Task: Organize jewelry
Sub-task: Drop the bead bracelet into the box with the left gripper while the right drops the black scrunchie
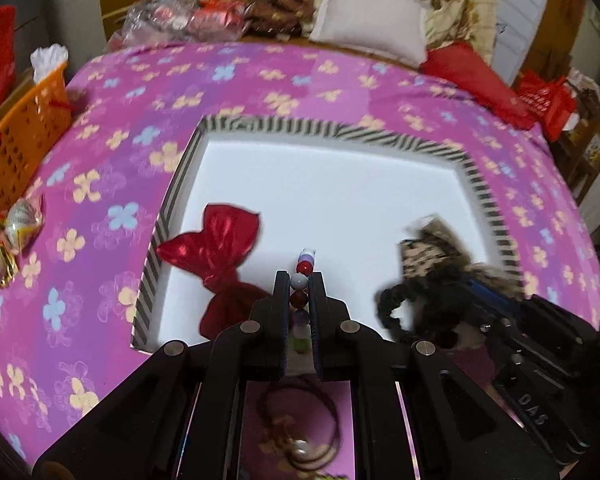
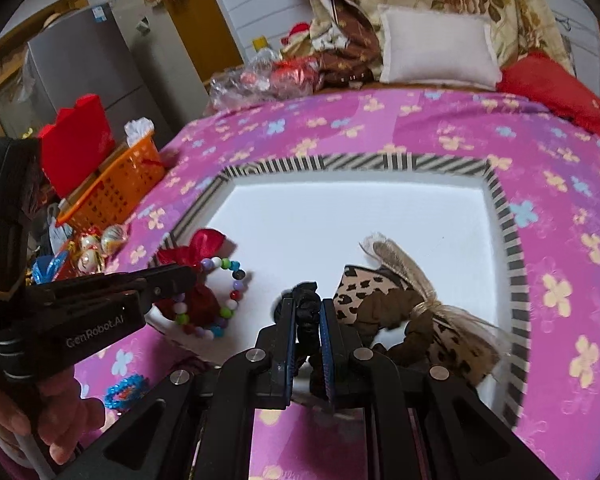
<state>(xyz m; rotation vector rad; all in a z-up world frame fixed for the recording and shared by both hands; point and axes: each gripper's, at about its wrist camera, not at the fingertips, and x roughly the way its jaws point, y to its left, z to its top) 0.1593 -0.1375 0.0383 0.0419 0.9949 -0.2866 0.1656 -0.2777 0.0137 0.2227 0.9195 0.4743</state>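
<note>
An orange basket point(image 2: 116, 192) stands at the far left beside the bed point(image 1: 300, 76), whose cover is pink with flowers. On the cover lies a shallow white tray point(image 1: 340, 128) with a black-and-white striped rim.

The left gripper point(image 2: 194, 272) reaches in from the left, low over the tray's near left corner and tilted downward; a hand point(image 2: 56, 416) grips its handle below. Its fingers point(image 1: 282, 300) are clenched on a bead bracelet point(image 2: 220, 300). The loop of coloured beads hangs from the tips, its ring facing the right wrist camera; in the left wrist view it shows edge-on, a line of beads running straight away between the fingers. Just behind the bracelet a red bow point(image 1: 216, 256) lies on the tray, one wing toward the striped rim.

To the right, the right gripper point(image 2: 307, 312) angles down over the tray's near edge. Its fingers point(image 2: 286, 320) are pinched tight on a black scrunchie point(image 2: 306, 304), which bunches up between them, its length along the fingers and its top poking out past the tips.

Just right of that, touching the scrunchie's side, a leopard-print hair tie point(image 2: 384, 300) with a tan gauzy bow rests on the tray, its long axis slanting from upper left to lower right.

A red cushion point(image 2: 552, 88) sits at the bed's far right.
</note>
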